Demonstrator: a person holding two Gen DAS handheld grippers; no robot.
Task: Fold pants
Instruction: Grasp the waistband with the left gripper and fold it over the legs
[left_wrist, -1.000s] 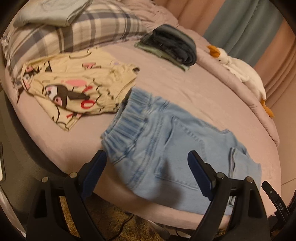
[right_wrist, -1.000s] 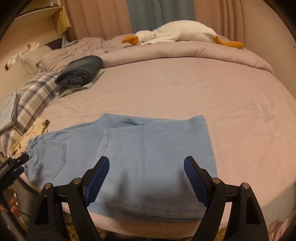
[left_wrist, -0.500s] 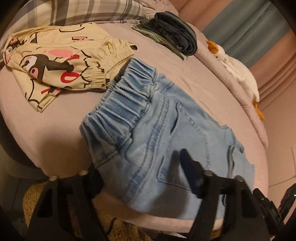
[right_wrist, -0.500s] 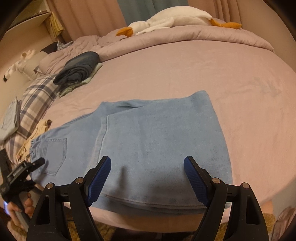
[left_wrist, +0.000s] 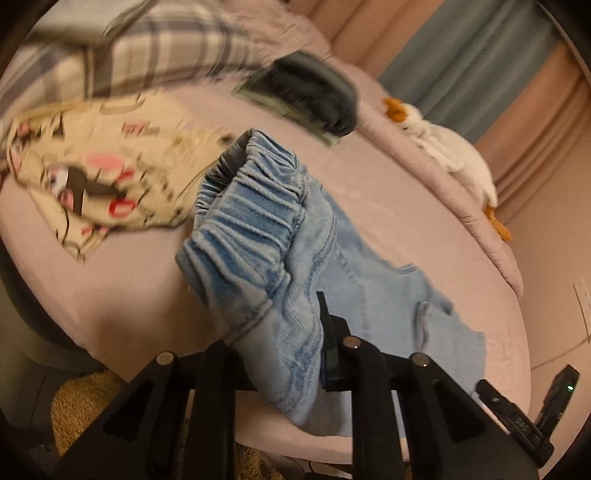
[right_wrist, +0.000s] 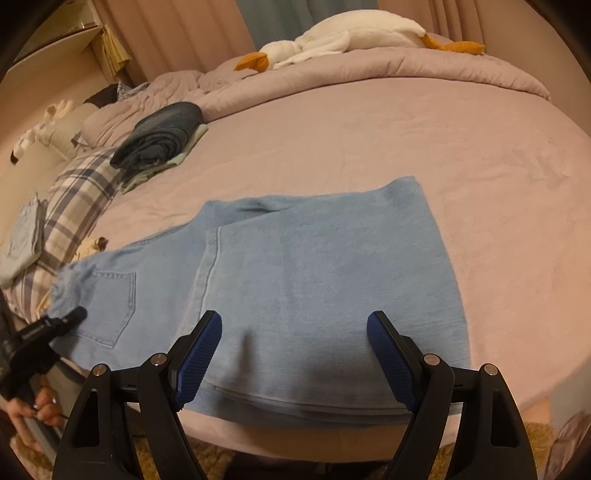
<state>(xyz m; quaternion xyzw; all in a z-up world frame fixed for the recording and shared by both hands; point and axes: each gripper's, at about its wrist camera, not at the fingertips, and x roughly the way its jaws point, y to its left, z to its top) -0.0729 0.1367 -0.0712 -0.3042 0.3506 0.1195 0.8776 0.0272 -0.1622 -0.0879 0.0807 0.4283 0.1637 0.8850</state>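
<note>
Light-blue denim pants (right_wrist: 295, 288), already doubled over, lie at the near edge of the pink bed (right_wrist: 406, 140). Left gripper (left_wrist: 284, 354) jaws closing, pinching the elastic waistband (left_wrist: 251, 221), lifted clear of the bed. Right gripper (right_wrist: 295, 354) spread wide over the leg end, empty. Risks: thick gathered denim slipping out; the unpinned leg end dragging and skewing the fold.

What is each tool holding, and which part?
The left tool is closing on the light blue pants near the elastic waistband. The right tool holds nothing.
</note>
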